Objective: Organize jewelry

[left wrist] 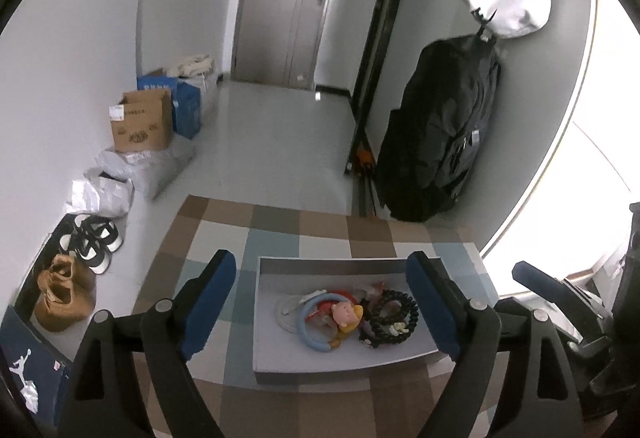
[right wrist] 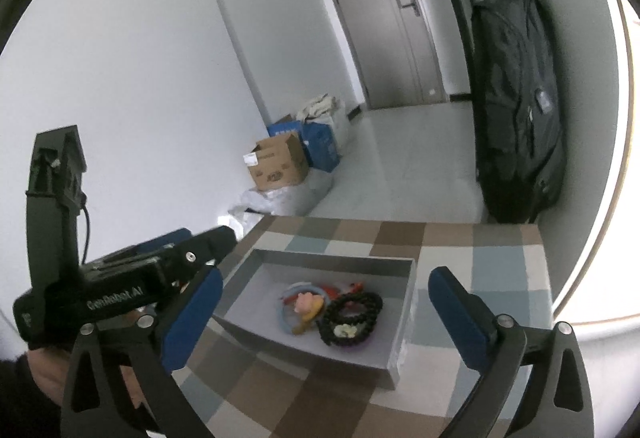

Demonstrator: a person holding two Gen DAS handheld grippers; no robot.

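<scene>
blue pads are standing wide apart on both tools, and nothing is lying between either pair. the left gripper (left wrist: pixel 322 304) is hanging above the near half of the grey box (left wrist: pixel 340 362), its fingers (left wrist: pixel 208 302) framing the box from either side without touching it. the right gripper (right wrist: pixel 326 322) is hovering over the same box from the other side, its fingers (right wrist: pixel 460 318) likewise spread and empty, and the left tool is showing at the left edge of that view with a hand gripping it.

the jewelry is lying straight ahead of and below both pairs of fingers, bunched toward the middle of the box floor. the black bead bracelet (left wrist: pixel 394 312) is sitting on the right of the heap, coiled flat, so it is lying nearer the right gripper. the blue ring (left wrist: pixel 310 330) is curving round a pink doll charm (left wrist: pixel 347 314) on the left of the heap, nearer the left gripper. the pieces are touching and overlapping, and smaller bits under them are too blurred to name.

the box is open, shallow and lidless, with its long side running across the left view. it is resting on a checked cloth (left wrist: pixel 280 234) of brown, grey and pale blue squares. no other tray is showing, so i judge the sorting is near its end or its start; i cannot tell which.
</scene>
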